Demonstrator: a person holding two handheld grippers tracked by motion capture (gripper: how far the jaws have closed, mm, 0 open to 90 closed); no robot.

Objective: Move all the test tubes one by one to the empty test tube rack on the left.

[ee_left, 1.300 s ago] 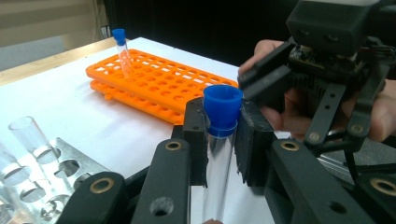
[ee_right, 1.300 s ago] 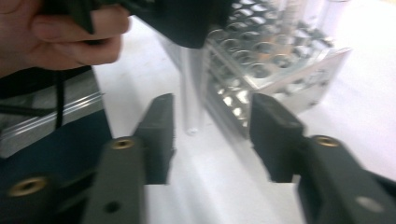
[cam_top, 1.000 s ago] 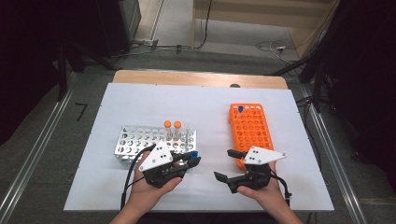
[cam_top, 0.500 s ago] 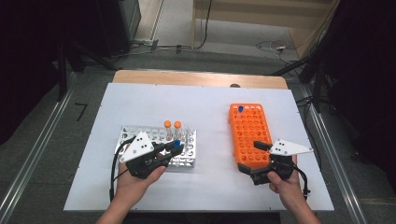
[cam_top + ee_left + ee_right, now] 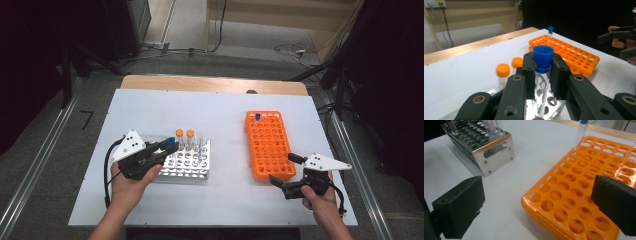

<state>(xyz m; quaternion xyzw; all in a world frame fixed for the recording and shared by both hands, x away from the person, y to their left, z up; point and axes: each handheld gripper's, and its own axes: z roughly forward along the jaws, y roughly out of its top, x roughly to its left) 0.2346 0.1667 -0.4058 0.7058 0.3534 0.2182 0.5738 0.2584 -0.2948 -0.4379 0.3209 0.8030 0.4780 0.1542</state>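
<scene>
My left gripper (image 5: 169,146) (image 5: 543,65) is shut on a clear tube with a blue cap (image 5: 543,56) (image 5: 171,141), held over the left end of the metal rack (image 5: 189,167) (image 5: 554,107). Two orange-capped tubes (image 5: 184,134) (image 5: 503,71) stand in that rack. My right gripper (image 5: 286,170) (image 5: 539,202) is open at the front right corner of the orange rack (image 5: 269,145) (image 5: 584,202). Its jaws have just been opening, and nothing is between them. One blue-capped tube (image 5: 257,117) (image 5: 582,132) stands at the orange rack's far left corner.
Both racks sit on a white board (image 5: 225,115) on the table. A wooden edge (image 5: 210,83) runs along the far side. Metal rails (image 5: 40,165) flank the table. The metal rack (image 5: 481,147) lies to the left in the right gripper view.
My left hand has carried the blue-capped tube leftward over the metal rack. My right hand has moved right, to the orange rack's front right corner, and its jaws stand wider.
</scene>
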